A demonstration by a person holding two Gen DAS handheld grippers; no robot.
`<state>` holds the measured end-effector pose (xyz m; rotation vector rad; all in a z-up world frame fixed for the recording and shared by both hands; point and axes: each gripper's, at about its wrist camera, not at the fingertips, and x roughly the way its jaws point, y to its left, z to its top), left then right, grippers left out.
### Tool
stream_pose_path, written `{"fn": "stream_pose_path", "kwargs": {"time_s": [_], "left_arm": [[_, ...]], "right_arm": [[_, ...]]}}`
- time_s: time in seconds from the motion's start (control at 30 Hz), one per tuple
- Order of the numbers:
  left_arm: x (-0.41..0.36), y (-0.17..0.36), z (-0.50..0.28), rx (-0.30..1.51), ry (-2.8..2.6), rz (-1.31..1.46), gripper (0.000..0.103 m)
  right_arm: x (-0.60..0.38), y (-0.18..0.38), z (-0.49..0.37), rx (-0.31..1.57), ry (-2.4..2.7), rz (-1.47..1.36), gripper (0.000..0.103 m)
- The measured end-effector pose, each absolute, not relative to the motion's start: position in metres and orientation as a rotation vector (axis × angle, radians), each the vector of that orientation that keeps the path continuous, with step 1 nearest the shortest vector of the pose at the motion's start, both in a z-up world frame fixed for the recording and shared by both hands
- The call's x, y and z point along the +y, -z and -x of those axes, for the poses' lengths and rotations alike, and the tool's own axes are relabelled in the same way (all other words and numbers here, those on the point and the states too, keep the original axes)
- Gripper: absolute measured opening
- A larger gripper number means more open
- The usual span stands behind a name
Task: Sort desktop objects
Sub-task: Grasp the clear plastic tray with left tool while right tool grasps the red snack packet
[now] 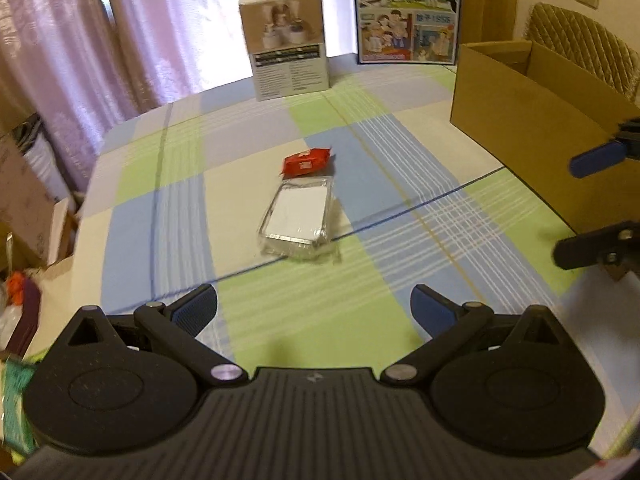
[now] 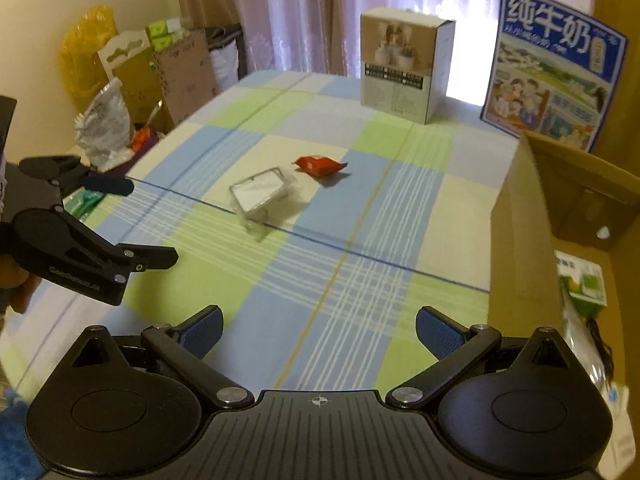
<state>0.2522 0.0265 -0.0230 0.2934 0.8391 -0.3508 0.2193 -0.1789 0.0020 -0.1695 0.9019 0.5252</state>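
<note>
Two loose items lay near the middle of the counter (image 1: 248, 152), which was covered by a checked cloth of blue, green and cream: a small red foil packet (image 1: 306, 161) and, just beside it on the near side, a clear plastic-wrapped flat box with a white face (image 1: 298, 218). Whether the two touched could not be told. Brown open-topped cardboard box (image 1: 520, 120) stood at the right edge. White-and-tan printed carton (image 1: 286, 42) and blue illustrated milk carton (image 1: 408, 12) stood upright along the far edge. Left claw (image 1: 314, 312) hovered over the near edge, blue-padded fingers spread wide, empty. Right claw (image 2: 318, 330) likewise wide and empty, beside the cardboard box.
</note>
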Motion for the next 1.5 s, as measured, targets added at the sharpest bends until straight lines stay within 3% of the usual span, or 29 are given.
{"fn": "stream_pose_path", "kwargs": {"time_s": [0.4,0.73,0.8,0.83,0.87,1.5], "left_arm": [[0.02,0.066,-0.332,0.862,0.434,-0.387,0.093],[0.018,0.084,-0.365,0.886,0.49,-0.396,0.084],[0.018,0.085,-0.368,0.89,0.5,-0.397,0.077],[0.018,0.086,-0.369,0.893,0.502,-0.398,0.063],[0.018,0.087,-0.37,0.896,0.504,-0.399,0.059],[0.072,0.08,-0.399,0.858,0.413,-0.378,0.056]], "right_arm": [[-0.155,0.02,-0.305,0.937,-0.596,0.298,0.079],[-0.126,0.04,-0.349,0.912,-0.737,0.445,0.077],[-0.122,0.043,-0.356,0.908,-0.756,0.465,0.076],[-0.119,0.045,-0.36,0.906,-0.767,0.473,0.076],[-0.117,0.047,-0.363,0.904,-0.774,0.482,0.076],[-0.055,0.079,-0.434,0.879,-0.844,0.587,0.056]]}}
